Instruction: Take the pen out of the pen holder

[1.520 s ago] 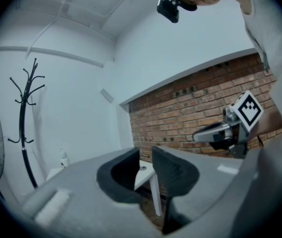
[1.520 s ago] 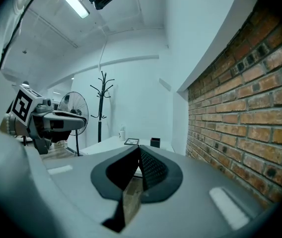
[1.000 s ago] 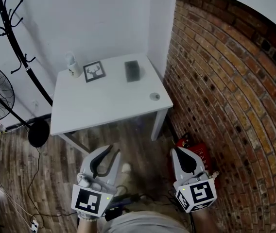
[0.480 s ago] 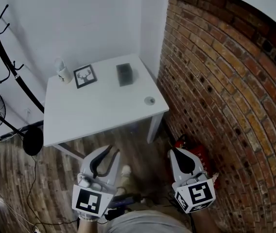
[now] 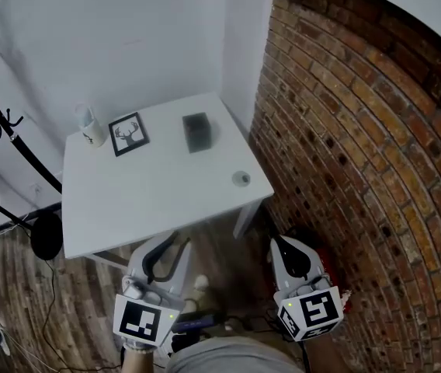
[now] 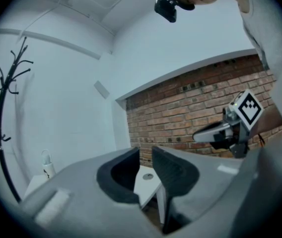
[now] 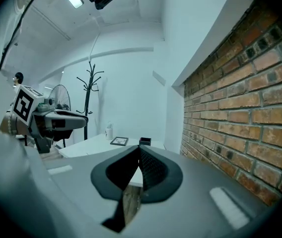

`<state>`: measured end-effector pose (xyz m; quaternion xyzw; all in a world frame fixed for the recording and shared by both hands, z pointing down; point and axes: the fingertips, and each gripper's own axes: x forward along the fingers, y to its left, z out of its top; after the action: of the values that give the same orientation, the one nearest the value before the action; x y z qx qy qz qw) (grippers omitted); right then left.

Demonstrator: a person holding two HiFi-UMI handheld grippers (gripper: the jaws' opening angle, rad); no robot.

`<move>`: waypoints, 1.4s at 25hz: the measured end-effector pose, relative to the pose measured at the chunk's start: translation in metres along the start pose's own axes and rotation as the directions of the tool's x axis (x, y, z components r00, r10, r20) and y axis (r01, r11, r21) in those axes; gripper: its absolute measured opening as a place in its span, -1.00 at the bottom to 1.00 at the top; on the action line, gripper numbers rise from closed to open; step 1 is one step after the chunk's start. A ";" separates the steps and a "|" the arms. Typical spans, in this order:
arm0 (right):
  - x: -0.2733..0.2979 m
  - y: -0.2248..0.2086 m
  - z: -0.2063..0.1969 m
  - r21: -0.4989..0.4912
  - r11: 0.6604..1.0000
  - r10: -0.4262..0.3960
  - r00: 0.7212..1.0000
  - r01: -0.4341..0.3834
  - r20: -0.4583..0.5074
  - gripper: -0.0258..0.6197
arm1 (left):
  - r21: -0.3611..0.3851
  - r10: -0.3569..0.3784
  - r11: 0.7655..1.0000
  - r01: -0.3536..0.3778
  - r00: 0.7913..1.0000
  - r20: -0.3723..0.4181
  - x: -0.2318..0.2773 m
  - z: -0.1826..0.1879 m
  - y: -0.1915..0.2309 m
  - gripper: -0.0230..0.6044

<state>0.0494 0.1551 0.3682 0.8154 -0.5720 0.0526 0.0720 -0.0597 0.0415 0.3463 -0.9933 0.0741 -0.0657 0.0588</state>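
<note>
A: Where's the pen holder (image 5: 196,132)?
B: Dark boxy thing on the white table (image 5: 151,200), far side, close to the wall corner. The pen can't be made out, too small; presumably inside.
A: What's around the holder?
B: Picture frame (image 5: 127,134) just left of it, white bottle (image 5: 87,124) further left. Small round obj. (image 5: 241,179) on the holder's near side, twd the brick wall (image 5: 360,169).
A: Grippers?
B: Both well short of the holder, off the table, over the wood floor (image 5: 222,256). Left gripper (image 5: 162,245): jaws spread, nothing btwn them. Right gripper (image 5: 281,242): jaws pressed together, empty.
A: So the approach isn't done?
B: Prob. not. The pen shd be light, stiff and smooth, apt to slip or swivel in a pinch. Best taken on the upper barrel, above the holder's rim, and pulled straight up. The holder looks light too and could tip or ride along, so the other gripper may need to steady it.
</note>
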 end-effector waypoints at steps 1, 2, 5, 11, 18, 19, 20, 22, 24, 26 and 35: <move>0.007 -0.001 0.002 -0.001 1.000 -0.002 1.000 0.002 -0.003 -0.91 | -0.001 -0.002 1.000 0.002 1.000 0.000 0.005 0.001 0.006 -0.72; 0.014 -0.003 0.004 -0.001 1.000 -0.005 1.000 0.005 -0.005 -0.91 | -0.001 -0.005 1.000 0.005 1.000 0.001 0.010 0.001 0.012 -0.72; 0.036 -0.007 0.011 -0.001 1.000 -0.015 1.000 0.015 -0.006 -0.91 | -0.005 -0.014 1.000 0.014 1.000 0.004 0.025 0.003 0.033 -0.72; 0.079 -0.013 0.025 0.002 0.999 -0.034 0.999 0.034 -0.023 -0.91 | -0.008 -0.032 0.999 0.032 0.999 0.009 0.054 0.009 0.072 -0.72; 0.131 -0.017 0.035 -0.005 0.999 -0.048 0.998 0.048 -0.036 -0.91 | -0.017 -0.045 0.999 0.045 0.999 0.003 0.084 0.006 0.120 -0.72; 0.137 -0.019 0.036 -0.004 0.999 -0.051 0.998 0.051 -0.038 -0.91 | -0.015 -0.050 0.999 0.050 0.999 0.002 0.089 0.005 0.126 -0.72; 0.143 -0.020 0.037 -0.004 0.999 -0.055 0.998 0.054 -0.040 -0.91 | -0.013 -0.055 0.998 0.055 0.999 0.001 0.094 0.004 0.130 -0.72; 0.155 -0.023 0.039 -0.004 0.998 -0.059 0.997 0.059 -0.044 -0.91 | -0.016 -0.060 0.998 0.060 0.998 0.003 0.102 0.003 0.139 -0.72; 0.167 -0.026 0.042 -0.009 0.998 -0.064 0.997 0.064 -0.045 -0.91 | -0.022 -0.065 0.998 0.066 0.998 0.004 0.110 0.002 0.147 -0.72; 0.177 -0.027 0.045 -0.014 0.998 -0.069 0.997 0.068 -0.042 -0.91 | -0.024 -0.074 0.997 0.074 0.997 0.008 0.117 0.001 0.155 -0.72; 0.204 -0.031 0.050 -0.022 0.995 -0.094 0.995 0.093 -0.043 -0.91 | -0.031 -0.104 0.994 0.104 0.994 0.017 0.139 -0.002 0.177 -0.72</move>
<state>0.1478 -0.0319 0.3516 0.8392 -0.5320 0.0612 0.0950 0.0514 -0.1541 0.3432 -0.9971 0.0228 -0.0598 0.0403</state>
